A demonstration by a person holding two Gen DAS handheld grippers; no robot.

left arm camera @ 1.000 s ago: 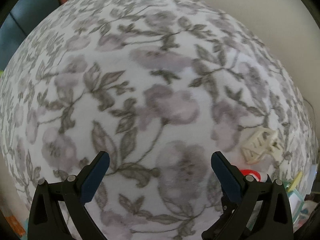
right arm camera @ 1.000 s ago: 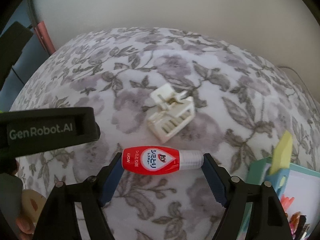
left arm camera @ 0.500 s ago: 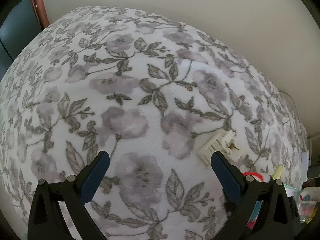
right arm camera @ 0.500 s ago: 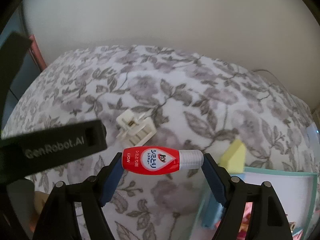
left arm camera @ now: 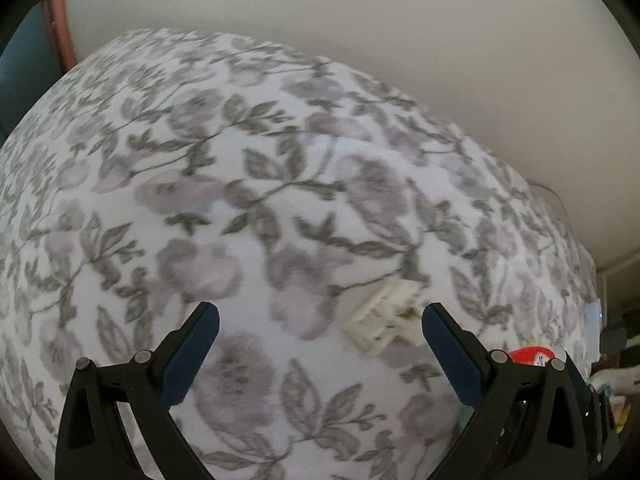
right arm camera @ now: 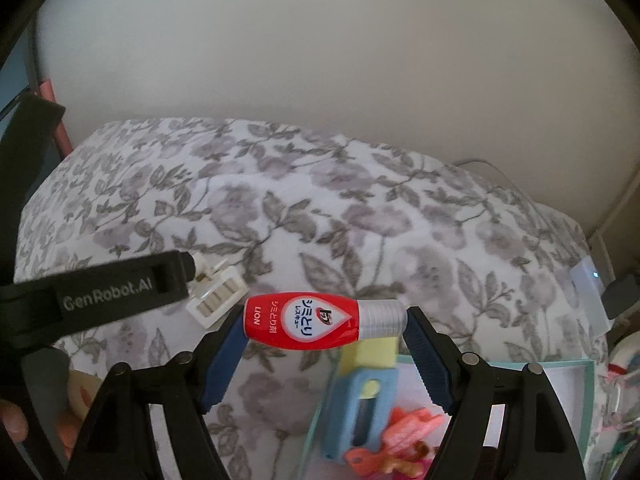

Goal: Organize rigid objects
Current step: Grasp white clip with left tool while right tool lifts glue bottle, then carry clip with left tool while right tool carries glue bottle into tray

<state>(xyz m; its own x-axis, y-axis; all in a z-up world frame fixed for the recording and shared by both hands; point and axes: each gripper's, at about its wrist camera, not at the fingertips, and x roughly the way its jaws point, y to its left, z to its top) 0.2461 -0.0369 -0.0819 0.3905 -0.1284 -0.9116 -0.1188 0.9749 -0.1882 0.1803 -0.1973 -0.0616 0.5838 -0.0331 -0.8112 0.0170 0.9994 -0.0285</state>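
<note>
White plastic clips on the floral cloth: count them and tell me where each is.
1. The white plastic clip lies on the floral cloth just ahead of the open left gripper, near its right finger. More may be hidden.

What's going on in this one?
A person is tidying small items off a floral bedspread. The right hand-held gripper holds a red bottle lengthwise between its fingers, above a teal box of small items. The left hand-held gripper is open and empty, with a white plastic clip lying on the bedspread ahead of it.
</note>
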